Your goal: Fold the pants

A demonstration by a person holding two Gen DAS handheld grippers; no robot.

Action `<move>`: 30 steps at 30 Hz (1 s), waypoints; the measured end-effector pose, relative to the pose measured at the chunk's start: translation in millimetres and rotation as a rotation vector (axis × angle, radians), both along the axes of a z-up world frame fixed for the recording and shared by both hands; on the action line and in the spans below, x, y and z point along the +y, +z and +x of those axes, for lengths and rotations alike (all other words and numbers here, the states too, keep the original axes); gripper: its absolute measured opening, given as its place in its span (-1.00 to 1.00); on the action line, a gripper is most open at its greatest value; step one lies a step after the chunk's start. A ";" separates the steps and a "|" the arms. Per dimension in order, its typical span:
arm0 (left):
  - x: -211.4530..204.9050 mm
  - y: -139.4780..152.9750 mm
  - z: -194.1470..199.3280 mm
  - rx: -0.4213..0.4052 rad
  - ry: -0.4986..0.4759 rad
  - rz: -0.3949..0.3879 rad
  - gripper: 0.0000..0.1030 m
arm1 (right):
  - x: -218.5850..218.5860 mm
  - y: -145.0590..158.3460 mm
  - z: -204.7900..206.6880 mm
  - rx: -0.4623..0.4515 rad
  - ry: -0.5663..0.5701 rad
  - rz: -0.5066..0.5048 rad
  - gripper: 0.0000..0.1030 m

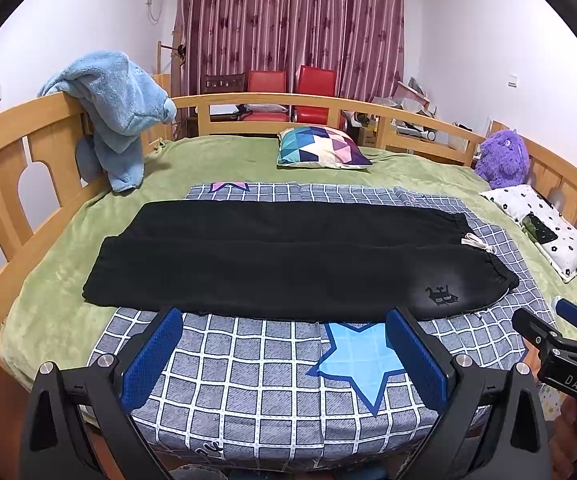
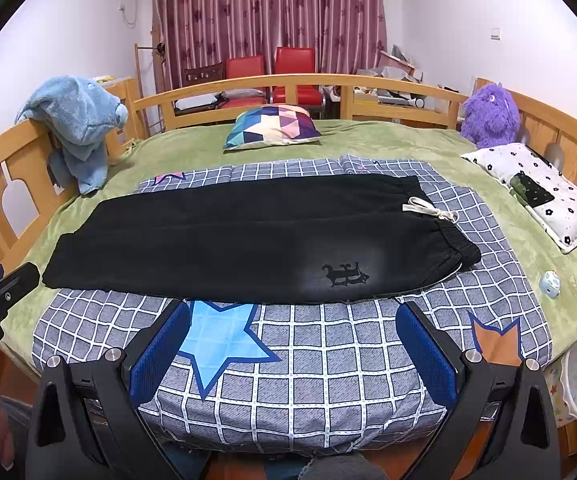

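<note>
My black soft-fabric pants (image 1: 288, 256) lie flat across the grey checked quilt with star patches (image 1: 256, 364), which covers the near part of the bed's green fleece blanket (image 1: 224, 160). The legs run out to my left, the elastic waistband with its cream drawstring (image 2: 432, 210) sits to my right, and a small dark printed emblem (image 2: 344, 274) faces up near the waist. A lengthwise crease between the two legs suggests they lie side by side, so I judge no fold has been made yet.

My left tongs (image 1: 284, 354) hang just short of the near edge of the pants, blue pads spread wide with nothing between them. My right tongs (image 2: 294, 350) do the same toward the waist end, likewise wide apart and empty. I hold them like this, one toward each end, because a long limp garment needs two grips on one edge to lift evenly.

I think the sensible next step is to pinch the near edge at the hem and at the waistband, then carry that leg over onto the far one. The drawstring may drag loose, and the cloth may sag in the middle.
</note>
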State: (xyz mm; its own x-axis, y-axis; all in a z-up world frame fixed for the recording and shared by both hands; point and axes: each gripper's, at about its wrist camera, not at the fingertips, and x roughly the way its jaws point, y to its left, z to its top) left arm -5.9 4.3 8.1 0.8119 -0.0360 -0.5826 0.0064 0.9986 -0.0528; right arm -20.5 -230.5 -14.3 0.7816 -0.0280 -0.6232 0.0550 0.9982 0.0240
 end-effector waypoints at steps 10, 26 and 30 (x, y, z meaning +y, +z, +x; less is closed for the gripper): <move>1.7 0.0 -1.2 -0.004 0.000 -0.009 0.99 | -0.2 0.3 0.1 0.001 0.002 -0.002 0.96; -0.4 1.1 -1.6 -0.011 -0.003 -0.011 0.99 | -0.2 0.2 0.0 0.000 0.002 -0.001 0.96; -3.7 1.7 0.0 -0.024 0.012 -0.006 0.99 | -0.5 0.2 0.0 0.000 0.000 -0.002 0.96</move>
State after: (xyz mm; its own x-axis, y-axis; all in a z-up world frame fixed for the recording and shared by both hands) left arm -5.9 0.6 9.8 0.8260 -0.0295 -0.5629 -0.0046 0.9982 -0.0591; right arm -20.5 -231.0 -14.1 0.7813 -0.0294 -0.6234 0.0554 0.9982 0.0225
